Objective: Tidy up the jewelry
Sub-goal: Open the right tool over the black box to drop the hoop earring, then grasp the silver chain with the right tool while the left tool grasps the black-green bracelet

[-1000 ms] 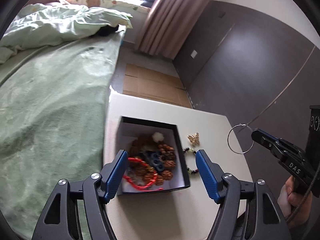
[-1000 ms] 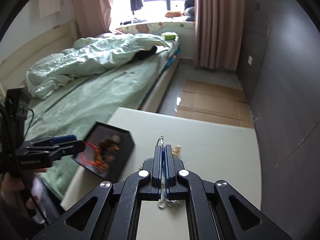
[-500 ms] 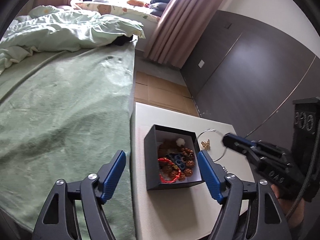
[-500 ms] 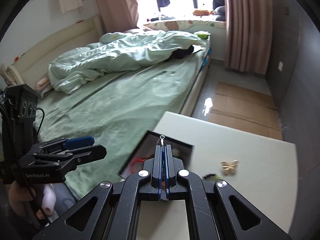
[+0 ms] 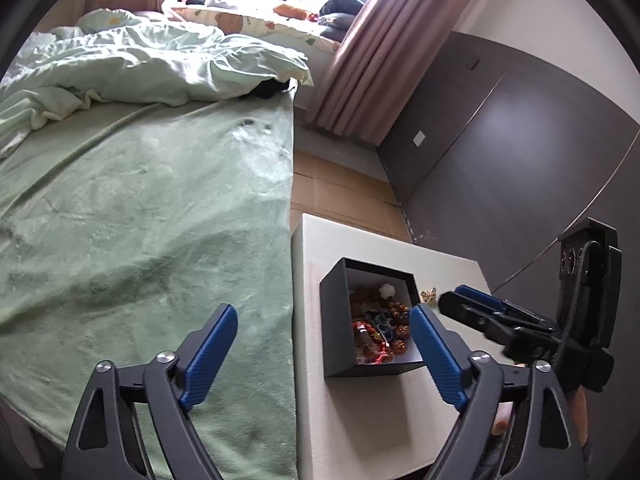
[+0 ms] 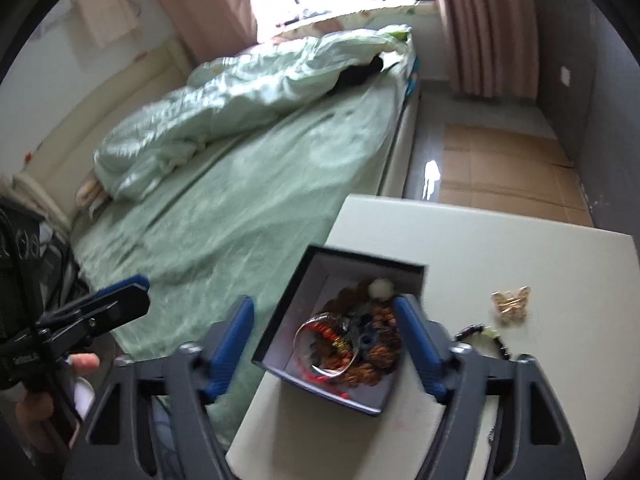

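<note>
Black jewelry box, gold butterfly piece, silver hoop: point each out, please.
black jewelry box [image 6: 280, 320]: right wrist view, on its left outer wall.
gold butterfly piece [image 6: 511, 302]: right wrist view, on its middle.
silver hoop [image 6: 301, 330]: right wrist view, on its left arc, inside the box.

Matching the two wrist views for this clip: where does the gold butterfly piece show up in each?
Left wrist: gold butterfly piece lies on the table, right of the black box, by its far corner.
Right wrist: gold butterfly piece lies on the table at right, apart from the box.
Shared landmark: the black box of jewelry.
</note>
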Demonstrator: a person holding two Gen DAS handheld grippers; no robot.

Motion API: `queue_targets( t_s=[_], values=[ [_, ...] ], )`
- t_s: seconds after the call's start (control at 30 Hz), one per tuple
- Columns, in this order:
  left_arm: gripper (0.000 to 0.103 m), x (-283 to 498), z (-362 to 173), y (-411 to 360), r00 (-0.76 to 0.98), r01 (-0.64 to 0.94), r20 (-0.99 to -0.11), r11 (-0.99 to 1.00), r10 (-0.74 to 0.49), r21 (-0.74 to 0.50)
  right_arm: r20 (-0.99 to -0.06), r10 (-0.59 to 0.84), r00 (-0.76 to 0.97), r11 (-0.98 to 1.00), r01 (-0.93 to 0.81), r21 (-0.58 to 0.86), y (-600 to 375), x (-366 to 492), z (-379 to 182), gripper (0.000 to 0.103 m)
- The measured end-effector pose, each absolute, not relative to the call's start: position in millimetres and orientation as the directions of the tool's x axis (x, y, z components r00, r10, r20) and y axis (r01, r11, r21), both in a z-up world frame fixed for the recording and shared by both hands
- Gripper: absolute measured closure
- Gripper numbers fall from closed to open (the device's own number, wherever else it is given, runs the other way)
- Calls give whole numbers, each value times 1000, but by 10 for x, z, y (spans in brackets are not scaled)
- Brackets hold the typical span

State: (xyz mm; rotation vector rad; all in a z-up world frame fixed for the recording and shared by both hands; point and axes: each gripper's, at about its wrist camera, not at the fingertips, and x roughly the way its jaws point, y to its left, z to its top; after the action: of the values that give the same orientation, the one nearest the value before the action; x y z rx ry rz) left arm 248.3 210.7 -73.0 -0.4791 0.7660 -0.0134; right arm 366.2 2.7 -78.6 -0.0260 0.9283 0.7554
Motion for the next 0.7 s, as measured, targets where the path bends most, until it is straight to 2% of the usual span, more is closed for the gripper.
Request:
queue_targets(
  t_s=[0.27,0.43,0.7],
  values=[
    [13,2577,-640,1817,729,-105,-651,905,-212,-412,-696,580,423,775,-551,311,-513,3666,-630,28],
    [13,2642,-558,1538,740,-73,-647,933,-186,-352,-676,553,488,804,-524,281,-850,3641,-525,28],
    [14,2835,-512,1050,710,19,-669,955,-221,-296,-654,516,553,841,-472,265,-1358,3666,-514,28]
  ],
)
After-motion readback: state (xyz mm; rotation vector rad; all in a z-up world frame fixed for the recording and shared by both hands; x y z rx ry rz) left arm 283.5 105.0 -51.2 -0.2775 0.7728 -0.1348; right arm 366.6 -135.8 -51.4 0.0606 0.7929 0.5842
